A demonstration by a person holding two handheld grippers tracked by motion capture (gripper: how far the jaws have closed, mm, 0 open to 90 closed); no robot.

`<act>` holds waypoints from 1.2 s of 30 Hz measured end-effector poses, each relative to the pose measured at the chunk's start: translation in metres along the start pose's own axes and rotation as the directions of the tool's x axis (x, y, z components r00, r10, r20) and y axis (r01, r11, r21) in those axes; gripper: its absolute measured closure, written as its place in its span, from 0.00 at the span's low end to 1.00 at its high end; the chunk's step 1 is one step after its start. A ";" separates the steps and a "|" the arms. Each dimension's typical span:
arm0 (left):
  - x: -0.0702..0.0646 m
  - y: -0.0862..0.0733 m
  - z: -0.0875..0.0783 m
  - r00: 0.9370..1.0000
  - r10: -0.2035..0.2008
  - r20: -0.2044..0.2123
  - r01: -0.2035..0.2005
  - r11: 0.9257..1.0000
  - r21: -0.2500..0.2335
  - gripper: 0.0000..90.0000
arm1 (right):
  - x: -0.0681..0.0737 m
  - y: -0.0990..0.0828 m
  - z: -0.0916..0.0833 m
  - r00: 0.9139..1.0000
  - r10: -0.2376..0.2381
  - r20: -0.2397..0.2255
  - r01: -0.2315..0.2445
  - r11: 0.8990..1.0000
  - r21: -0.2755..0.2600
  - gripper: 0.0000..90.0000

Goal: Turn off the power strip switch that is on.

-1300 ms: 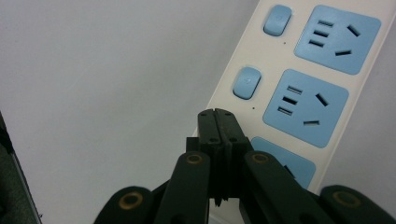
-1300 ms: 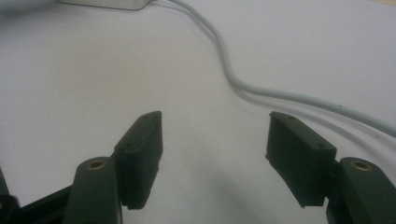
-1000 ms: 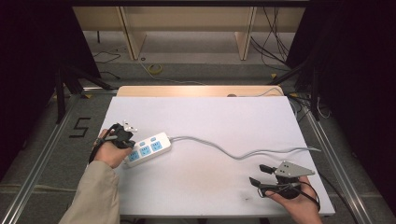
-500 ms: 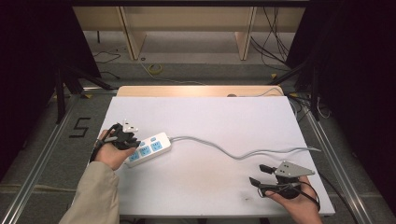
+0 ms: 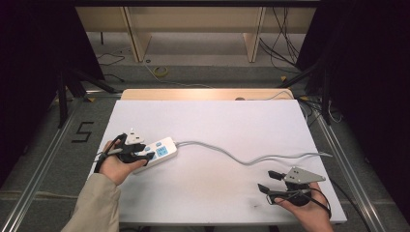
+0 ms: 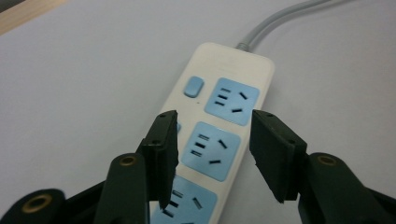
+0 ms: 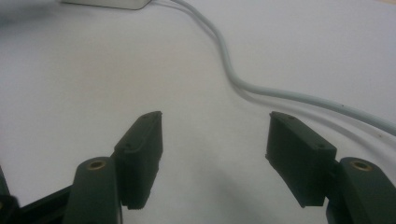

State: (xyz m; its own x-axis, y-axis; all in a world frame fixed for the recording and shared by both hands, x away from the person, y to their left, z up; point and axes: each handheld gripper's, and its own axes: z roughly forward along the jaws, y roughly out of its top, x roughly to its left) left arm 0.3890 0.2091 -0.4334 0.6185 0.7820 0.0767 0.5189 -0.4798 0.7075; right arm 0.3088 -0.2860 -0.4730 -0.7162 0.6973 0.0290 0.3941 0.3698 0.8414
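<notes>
Power strip point(image 5: 155, 151) lies flat near left edge of table point(image 5: 232, 121), cord point(image 5: 251, 158) snaking toward right edge. Left gripper point(image 5: 141, 152) over strip's near end — jaws just been opening, spread apart, pads clear of it. Right gripper point(image 5: 269, 181) near front right corner — jaws wide, empty. Strip looks placed; only withdrawal left, probably.

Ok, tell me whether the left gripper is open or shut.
Open. The left gripper has just been opening; its jaws stand apart over the power strip, pads clear of it.

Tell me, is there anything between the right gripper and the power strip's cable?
Nothing visible. Bare white table lies between the open right gripper and the grey cable, which curves just ahead of its jaws.
</notes>
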 end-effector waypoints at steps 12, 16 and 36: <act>-0.027 -0.009 -0.003 0.998 0.049 0.038 -0.047 0.997 -0.067 0.38 | 0.000 0.000 0.000 1.000 -0.002 -0.006 0.002 1.000 0.008 0.41; -0.037 -0.014 -0.003 0.997 0.056 0.054 -0.052 0.995 -0.083 0.36 | 0.001 0.000 0.000 1.000 -0.003 -0.007 0.003 1.000 0.010 0.41; -0.064 -0.044 -0.006 0.994 0.092 0.058 -0.086 0.991 -0.099 0.30 | 0.001 -0.001 0.001 1.000 -0.008 -0.012 0.008 1.000 0.011 0.41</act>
State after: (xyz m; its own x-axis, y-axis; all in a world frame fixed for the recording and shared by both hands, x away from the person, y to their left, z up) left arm 0.3232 0.1824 -0.4655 0.6968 0.7102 0.1006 0.4028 -0.5034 0.7644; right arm 0.3080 -0.2848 -0.4739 -0.7260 0.6870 0.0288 0.3949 0.3823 0.8354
